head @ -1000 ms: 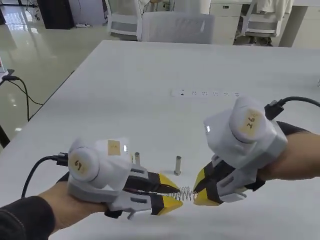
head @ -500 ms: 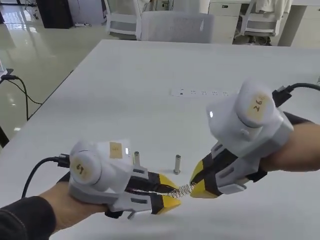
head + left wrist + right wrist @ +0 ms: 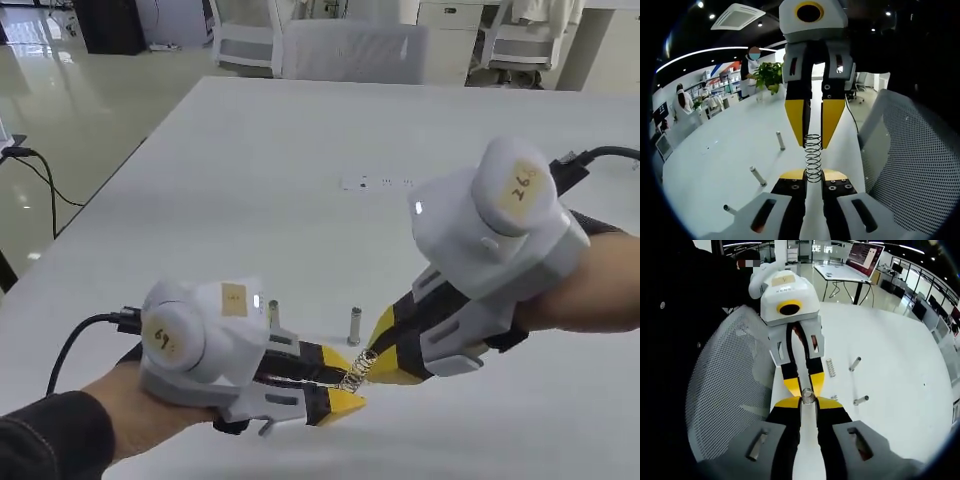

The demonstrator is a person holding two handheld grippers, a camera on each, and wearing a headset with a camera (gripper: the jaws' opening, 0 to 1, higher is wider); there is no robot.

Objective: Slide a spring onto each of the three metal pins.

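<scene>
A small metal spring (image 3: 355,370) hangs between my two grippers just above the white table (image 3: 300,180). My left gripper (image 3: 343,388) is shut on its lower end, and my right gripper (image 3: 372,358) pinches the other end. In the left gripper view the spring (image 3: 813,157) runs from my own tips (image 3: 813,174) up to the right gripper (image 3: 812,142). Through the right gripper view it appears end-on (image 3: 808,395) at my tips (image 3: 809,401). Two upright pins (image 3: 274,315) (image 3: 354,326) stand just behind. Three pins (image 3: 781,141) (image 3: 758,176) (image 3: 730,209) stand left of the spring. A loose spring (image 3: 830,366) lies by one pin (image 3: 855,363).
A flush socket strip (image 3: 385,183) sits mid-table. Grey chairs (image 3: 345,52) stand at the far end, and a mesh chair (image 3: 910,150) is close beside the table edge. A potted plant (image 3: 769,76) and people are far off. A black cable (image 3: 40,185) trails left.
My right gripper has closed in on the left one and tipped upward, so the spring between them is now shorter. The left gripper has stayed nearly still.
</scene>
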